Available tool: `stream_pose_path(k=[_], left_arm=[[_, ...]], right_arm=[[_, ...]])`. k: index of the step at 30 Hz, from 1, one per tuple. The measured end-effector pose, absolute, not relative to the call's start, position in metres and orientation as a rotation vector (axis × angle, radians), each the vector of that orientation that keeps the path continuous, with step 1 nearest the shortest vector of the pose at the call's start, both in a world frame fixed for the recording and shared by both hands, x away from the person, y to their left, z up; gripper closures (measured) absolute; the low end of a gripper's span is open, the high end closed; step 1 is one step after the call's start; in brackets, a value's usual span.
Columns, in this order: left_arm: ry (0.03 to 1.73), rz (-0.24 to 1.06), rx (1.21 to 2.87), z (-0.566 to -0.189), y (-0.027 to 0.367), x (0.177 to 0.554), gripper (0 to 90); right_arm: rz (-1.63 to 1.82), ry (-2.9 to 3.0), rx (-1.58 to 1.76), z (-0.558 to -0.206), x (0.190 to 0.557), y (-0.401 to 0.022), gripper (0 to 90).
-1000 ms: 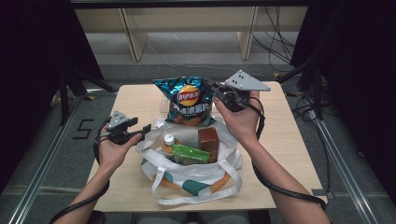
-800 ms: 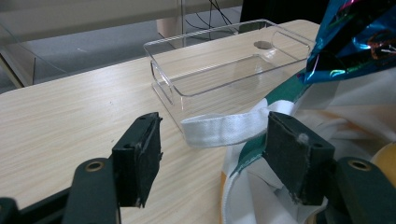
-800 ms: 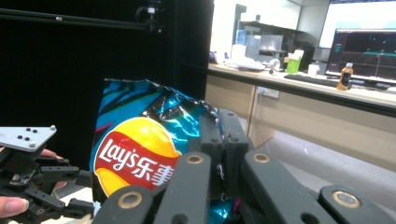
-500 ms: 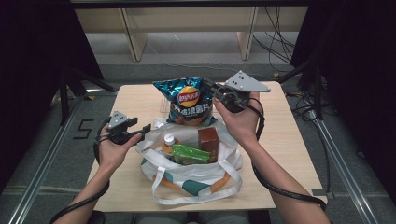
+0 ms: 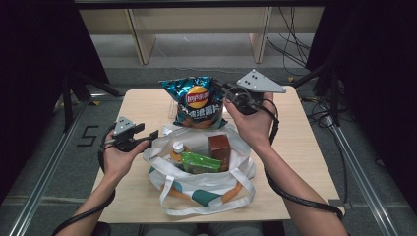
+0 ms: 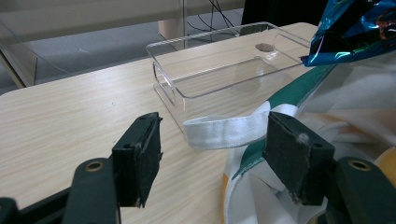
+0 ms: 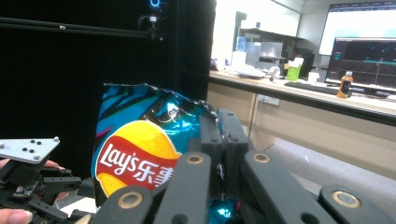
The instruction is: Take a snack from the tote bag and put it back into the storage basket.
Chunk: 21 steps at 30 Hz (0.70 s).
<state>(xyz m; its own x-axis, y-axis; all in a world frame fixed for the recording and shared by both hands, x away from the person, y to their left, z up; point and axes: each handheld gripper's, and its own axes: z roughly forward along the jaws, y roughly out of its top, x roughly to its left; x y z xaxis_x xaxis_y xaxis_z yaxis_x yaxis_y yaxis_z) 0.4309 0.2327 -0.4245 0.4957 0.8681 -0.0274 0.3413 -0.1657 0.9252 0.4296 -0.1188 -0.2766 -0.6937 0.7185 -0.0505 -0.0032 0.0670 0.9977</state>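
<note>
The raised right hand holds the right gripper [image 5: 222, 93] pinched, seemingly on the edge of the crisp bag [image 5: 195, 102] lifted over the tote bag [image 5: 201, 179], while the left gripper [image 5: 150, 134], spread, hovers low beside the tote's rim.
</note>
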Motion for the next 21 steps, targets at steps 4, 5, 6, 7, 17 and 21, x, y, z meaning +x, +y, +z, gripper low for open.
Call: stream_pose_path(k=[4,5,6,7,17,21], left_arm=[[1.034,0.655,1.733,-0.4244,0.2324,0.4308,35.4],[1.033,0.655,1.732,-0.4243,0.2323,0.4308,35.4],[1.032,0.657,1.732,-0.4241,0.2323,0.4307,35.4],[1.032,0.659,1.733,-0.4238,0.2323,0.4306,35.4],[1.041,0.656,1.718,-0.4245,0.2331,0.4306,35.4],[1.029,0.656,1.720,-0.4242,0.2326,0.4307,35.4]], right_arm=[[1.684,1.792,0.707,-0.2751,0.4310,-0.1184,90.0],[1.688,1.784,0.711,-0.2750,0.4313,-0.1180,90.0],[1.690,1.788,0.721,-0.2746,0.4309,-0.1185,90.0],[1.687,1.783,0.717,-0.2745,0.4311,-0.1190,90.0],[1.705,1.748,0.724,-0.2743,0.4324,-0.1240,90.0],[1.711,1.736,0.737,-0.2724,0.4331,-0.1268,90.0]])
